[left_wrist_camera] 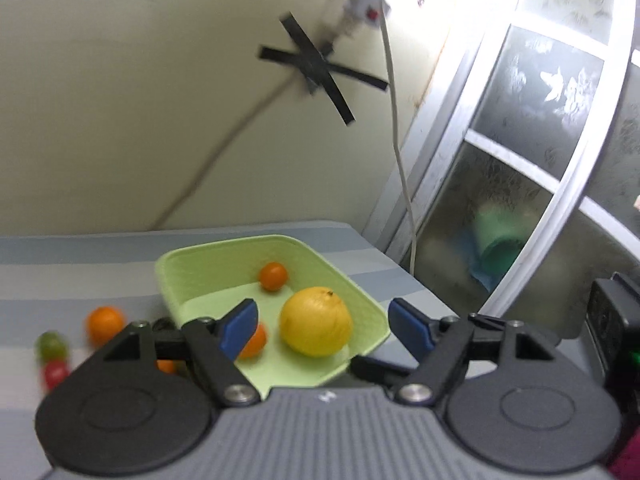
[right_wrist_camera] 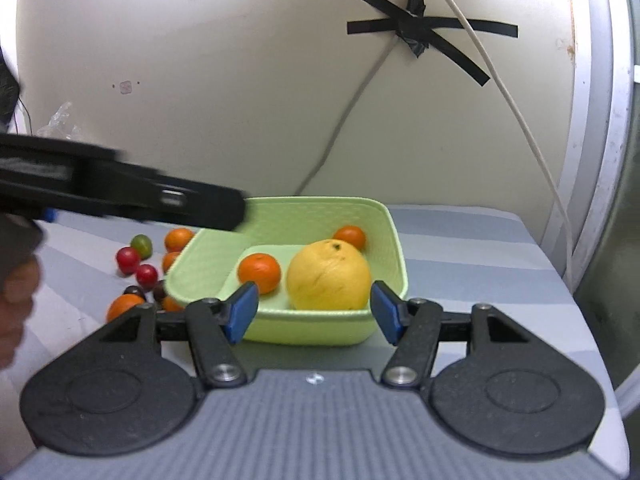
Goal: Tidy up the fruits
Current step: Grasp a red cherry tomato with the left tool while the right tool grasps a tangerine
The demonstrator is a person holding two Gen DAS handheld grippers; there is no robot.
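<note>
Cream wall (right_wrist_camera: 240, 80) rises behind a surface (right_wrist_camera: 460, 248) covered in grey and pale blue stripes, with black tape (right_wrist_camera: 432, 32) crossed over cables near the top and a frosted window (left_wrist_camera: 540, 128) at the right. Toward the surface's far right corner sits a light green tray (right_wrist_camera: 384, 320), rounded at its corners.

3 fruits lie inside the tray: a large yellow citrus (right_wrist_camera: 329, 276) near the front wall, a small orange (right_wrist_camera: 259, 273) just to its left, and a smaller orange (right_wrist_camera: 349, 237) behind it by the back wall. On the bare surface left of the tray lies a loose cluster of fruit: oranges such as the one (right_wrist_camera: 179, 239) by the tray's back left corner, 2 red round fruits (right_wrist_camera: 128, 260), a green-red one (right_wrist_camera: 141, 243) and a couple of dark ones (right_wrist_camera: 132, 291), all close together.

Right gripper (right_wrist_camera: 314, 312) hangs over the tray's front wall with its blue fingers (right_wrist_camera: 242, 312) spread apart, the yellow citrus seen between them but untouched. Left gripper (left_wrist_camera: 324, 328) hovers over the tray from the left side, its fingers (left_wrist_camera: 238, 330) also apart and gripping nothing; in the right wrist view its black body reaches across above the tray's back left corner, with a hand (right_wrist_camera: 16, 304) at the left edge.
</note>
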